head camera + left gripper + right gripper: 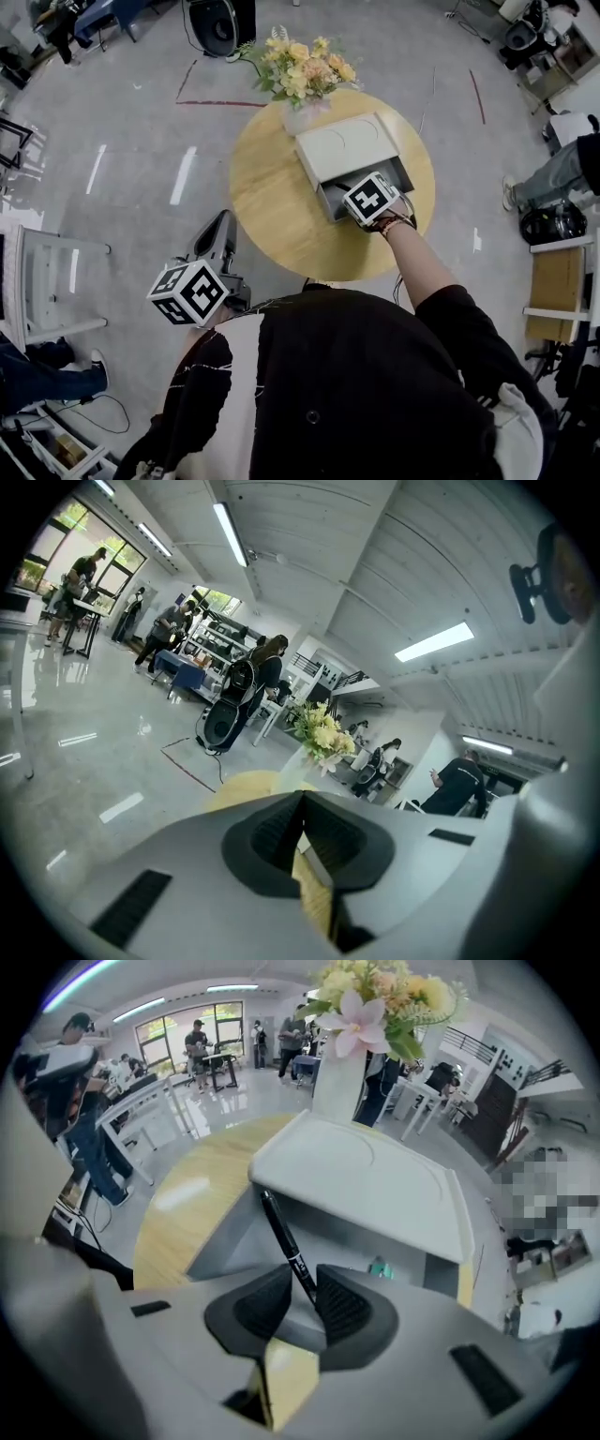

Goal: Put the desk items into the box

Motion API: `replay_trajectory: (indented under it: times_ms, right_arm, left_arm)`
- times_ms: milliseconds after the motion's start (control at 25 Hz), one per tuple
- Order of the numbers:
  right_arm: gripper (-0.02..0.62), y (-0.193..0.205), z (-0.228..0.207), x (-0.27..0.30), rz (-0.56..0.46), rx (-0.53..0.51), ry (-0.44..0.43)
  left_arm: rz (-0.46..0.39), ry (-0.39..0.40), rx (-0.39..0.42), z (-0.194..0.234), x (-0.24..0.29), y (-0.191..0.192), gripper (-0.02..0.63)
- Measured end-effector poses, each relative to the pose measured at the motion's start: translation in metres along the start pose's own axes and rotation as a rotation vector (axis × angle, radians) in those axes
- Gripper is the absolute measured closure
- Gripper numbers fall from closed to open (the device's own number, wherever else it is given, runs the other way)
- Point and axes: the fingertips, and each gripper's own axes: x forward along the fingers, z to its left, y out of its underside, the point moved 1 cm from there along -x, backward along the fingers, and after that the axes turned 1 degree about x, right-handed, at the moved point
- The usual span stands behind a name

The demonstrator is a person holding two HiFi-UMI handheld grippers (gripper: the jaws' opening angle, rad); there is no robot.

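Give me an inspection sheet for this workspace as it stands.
Surface: round wooden table, holding the box and a vase.
Job's things: grey box, its white lid covering only the far part; black pen over the open part; small green item inside.
Clutter: vase of flowers at the table's far edge.
Grippers: right gripper over the box opening, jaws apart, the pen between them leaning on one pad; left gripper shut, empty, off the table.
Cables: one cable on the floor.
Surroundings: open workshop floor, black round unit, people at benches.
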Motion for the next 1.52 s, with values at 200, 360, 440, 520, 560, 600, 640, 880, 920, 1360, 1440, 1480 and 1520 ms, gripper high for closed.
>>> replay_trajectory:
  times_ms: [200, 360, 440, 520, 560, 600, 640, 880, 920, 1360, 1440, 1480, 1520]
  right_arm:
    - [0.508, 0.005, -0.003, -0.005, -0.034, 0.06, 0.032]
    - [0.507, 0.01, -0.001, -0.007, -0.019, 0.058, 0.034]
    - [0.506, 0.011, 0.0, -0.008, -0.016, 0.061, 0.031]
    - [0.505, 0.012, 0.001, -0.009, -0.019, 0.064, 0.021]
    - [0.505, 0.012, 0.001, -0.009, -0.02, 0.064, 0.017]
    - [0.503, 0.013, 0.0, -0.009, -0.021, 0.062, 0.014]
    - [0.503, 0.014, 0.0, -0.009, -0.02, 0.061, 0.012]
    - [0.503, 0.022, -0.007, -0.004, -0.013, 0.051, -0.008]
    - [0.503, 0.023, -0.007, -0.005, -0.013, 0.05, -0.008]
    - [0.521, -0.026, -0.01, -0.073, -0.296, 0.24, -0.117]
    - [0.541, -0.039, -0.011, -0.096, -0.388, 0.297, -0.16]
    - [0.567, -0.045, -0.011, -0.107, -0.433, 0.326, -0.181]
    - [0.58, -0.05, -0.012, -0.118, -0.479, 0.352, -0.201]
  left_arm:
    - [0.013, 0.049, 0.025, -0.008, 0.001, -0.004, 0.597]
    - [0.005, 0.073, 0.04, -0.015, 0.001, -0.008, 0.597]
    - [0.004, 0.075, 0.039, -0.017, 0.0, -0.007, 0.597]
    - [0.002, 0.073, 0.035, -0.019, 0.0, -0.005, 0.597]
    - [0.0, 0.072, 0.033, -0.019, -0.001, -0.004, 0.597]
    - [-0.001, 0.071, 0.031, -0.02, 0.0, -0.003, 0.597]
    - [-0.002, 0.07, 0.03, -0.021, 0.0, -0.003, 0.597]
    - [-0.006, 0.051, 0.026, -0.029, 0.002, 0.005, 0.597]
    - [-0.009, 0.047, 0.026, -0.03, 0.001, 0.006, 0.597]
    - [-0.052, 0.036, 0.026, -0.045, 0.021, 0.003, 0.597]
    - [-0.069, 0.05, 0.036, -0.056, 0.031, 0.0, 0.597]
    - [-0.077, 0.058, 0.039, -0.062, 0.036, -0.001, 0.597]
    - [-0.084, 0.065, 0.041, -0.068, 0.04, -0.002, 0.597]
